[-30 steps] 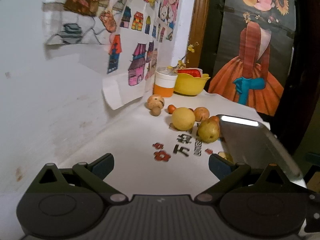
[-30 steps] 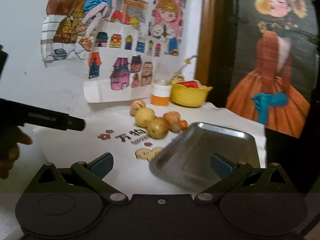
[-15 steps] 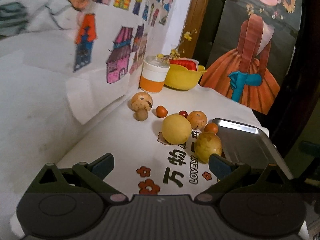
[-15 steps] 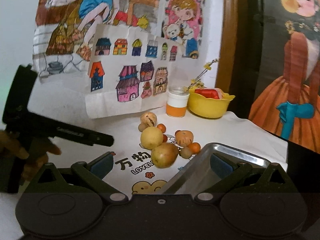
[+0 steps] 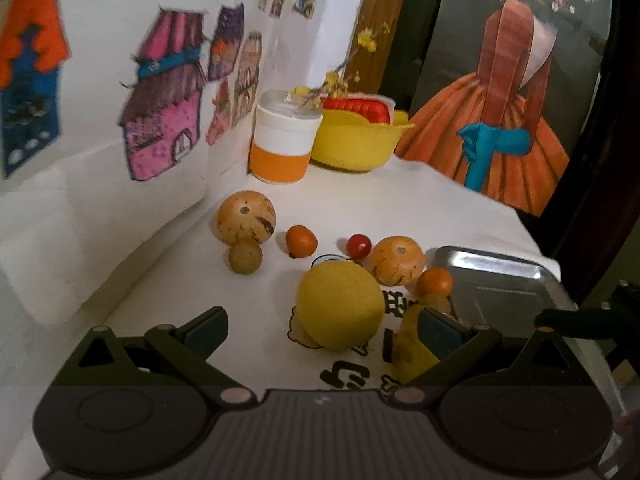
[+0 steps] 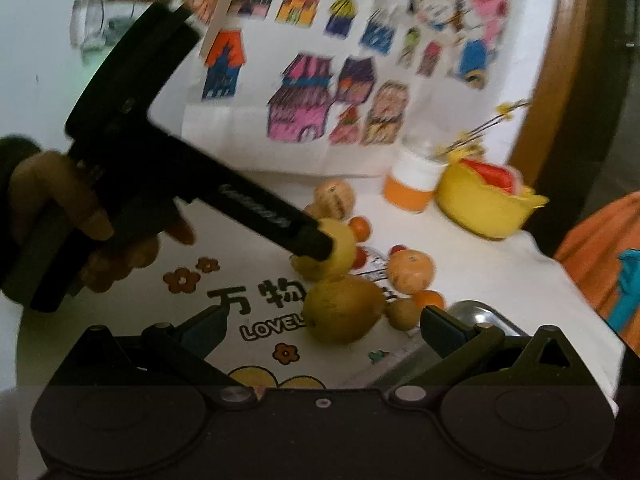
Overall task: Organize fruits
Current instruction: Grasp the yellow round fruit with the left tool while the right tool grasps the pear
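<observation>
Fruit lies scattered on the white printed cloth of the table (image 5: 460, 200), grouped just beside a metal tray (image 5: 504, 280) at about 3 o'clock in the left wrist view. The left claw (image 5: 324, 330) is spread wide, holding nothing, with a big yellow fruit (image 5: 338, 304) sitting between its fingers and slightly ahead of them. A yellow-green pear (image 5: 408, 348) lies partly hidden behind that claw's right finger. At 12 o'clock from the yellow fruit are a small red berry (image 5: 358, 245) and a speckled orange fruit (image 5: 397, 260); a small orange one (image 5: 435, 281) touches the tray's edge. Toward 11 o'clock sit another small orange fruit (image 5: 301, 241), a larger tan speckled fruit (image 5: 246, 217) and a small brown ball (image 5: 245, 258) touching it. Farther back stand an orange-and-white cup (image 5: 285, 144) and a yellow bowl (image 5: 356, 144), near the wall.

In the right wrist view, the right claw (image 6: 324, 330) is also open and empty, the pear (image 6: 342, 308) just ahead between its fingers. A hand (image 6: 60, 216) at 9 o'clock holds the left claw's black body, whose tip overlaps the yellow fruit (image 6: 340, 246); contact cannot be judged.
</observation>
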